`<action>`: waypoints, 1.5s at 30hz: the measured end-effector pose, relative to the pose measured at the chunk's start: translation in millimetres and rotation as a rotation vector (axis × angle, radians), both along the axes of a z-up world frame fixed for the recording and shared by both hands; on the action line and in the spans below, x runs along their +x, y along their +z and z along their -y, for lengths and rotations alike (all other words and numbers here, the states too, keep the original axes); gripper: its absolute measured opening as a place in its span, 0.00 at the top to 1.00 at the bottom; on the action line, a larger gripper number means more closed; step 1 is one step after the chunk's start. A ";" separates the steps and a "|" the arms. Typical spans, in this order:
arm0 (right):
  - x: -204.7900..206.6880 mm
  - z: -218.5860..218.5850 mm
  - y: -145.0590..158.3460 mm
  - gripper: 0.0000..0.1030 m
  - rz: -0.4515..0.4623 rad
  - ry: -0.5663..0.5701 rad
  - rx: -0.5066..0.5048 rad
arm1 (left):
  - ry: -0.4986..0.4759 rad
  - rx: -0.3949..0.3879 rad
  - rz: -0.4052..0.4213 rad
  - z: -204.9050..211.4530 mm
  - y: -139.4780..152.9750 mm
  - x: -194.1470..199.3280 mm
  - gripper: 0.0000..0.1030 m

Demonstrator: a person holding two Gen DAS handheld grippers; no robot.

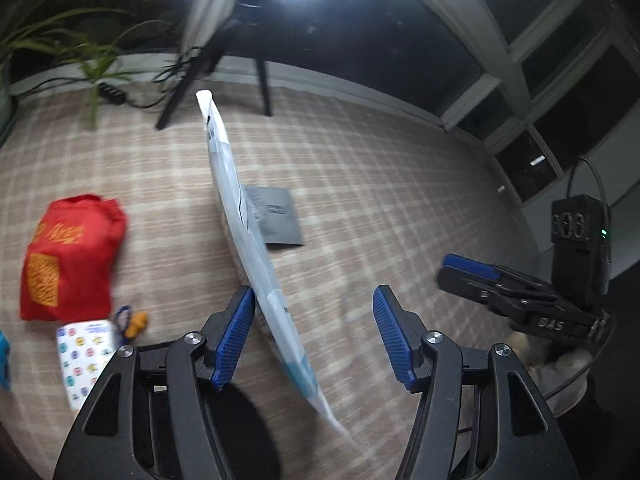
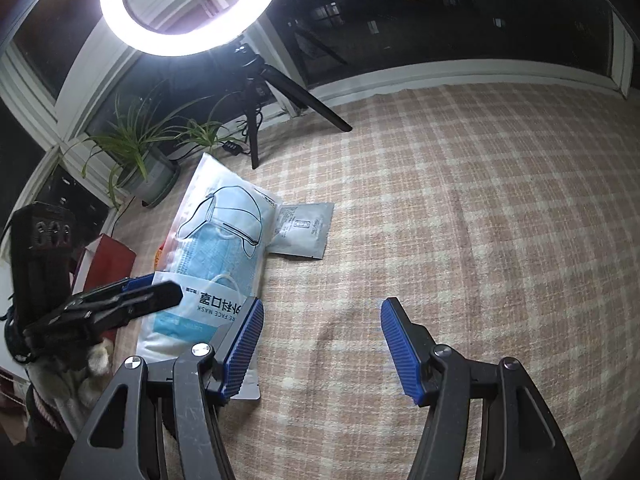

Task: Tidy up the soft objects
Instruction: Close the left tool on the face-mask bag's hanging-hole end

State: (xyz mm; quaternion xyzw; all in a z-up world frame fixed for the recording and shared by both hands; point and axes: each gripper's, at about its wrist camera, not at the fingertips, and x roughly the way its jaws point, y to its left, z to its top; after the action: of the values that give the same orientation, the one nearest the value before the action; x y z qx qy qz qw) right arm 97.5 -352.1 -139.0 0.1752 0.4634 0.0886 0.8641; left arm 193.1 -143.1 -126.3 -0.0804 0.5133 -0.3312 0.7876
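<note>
Two views look down along your tools at a surface covered in a pink and cream plaid cloth [image 2: 460,208], lit by a ring light [image 2: 120,32] on a tripod by a dark window.

The thing you are sorting now is a face mask pack [image 1: 240,216], a flat clear pouch of blue masks. It stands on its edge between the fingers of your left tool [image 1: 314,292]. Those fingers are spread wide. The pouch leans against one blue pad [image 1: 236,332], while the other pad is well apart from it, so nothing clamps it. Its lower end is blurred, and I cannot tell whether it rests on the cloth.

Your right tool [image 2: 322,308] is also spread apart and holds nothing. It hangs beside the pouch, whose printed face is turned toward it. My guess is it waits there to steady the pouch or take the next item.

A small grey sachet [image 2: 304,232] lies flat on the cloth just behind the pouch. Seen from the left tool, other soft things are gathered well off to the left: a red fabric bag [image 1: 68,256], and just below it a patterned tissue pack [image 1: 86,356] with a small orange and blue trinket [image 1: 132,320] beside it. That cluster looks like the sorted group, so the pouch probably belongs over there or with the sachet.

Held this loosely, the slippery pouch could tip over.
</note>
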 end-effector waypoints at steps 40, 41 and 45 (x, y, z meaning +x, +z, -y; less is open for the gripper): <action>86.2 25.9 -78.7 0.44 -0.225 0.098 0.112 | 0.051 0.051 -0.139 27.4 -66.8 13.4 0.42; 87.8 24.4 -79.7 0.44 -0.225 0.103 0.104 | 0.049 0.057 -0.136 28.7 -67.4 14.3 0.42; 94.0 19.9 -84.4 0.44 -0.233 0.120 0.100 | 0.036 0.071 -0.128 36.0 -68.5 17.6 0.42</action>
State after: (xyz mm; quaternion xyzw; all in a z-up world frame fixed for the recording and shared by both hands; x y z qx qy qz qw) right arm 191.5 -372.1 -223.4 0.1991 0.5651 0.1421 0.7879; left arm 210.7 -179.1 -194.8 -0.0827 0.5723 -0.2929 0.7615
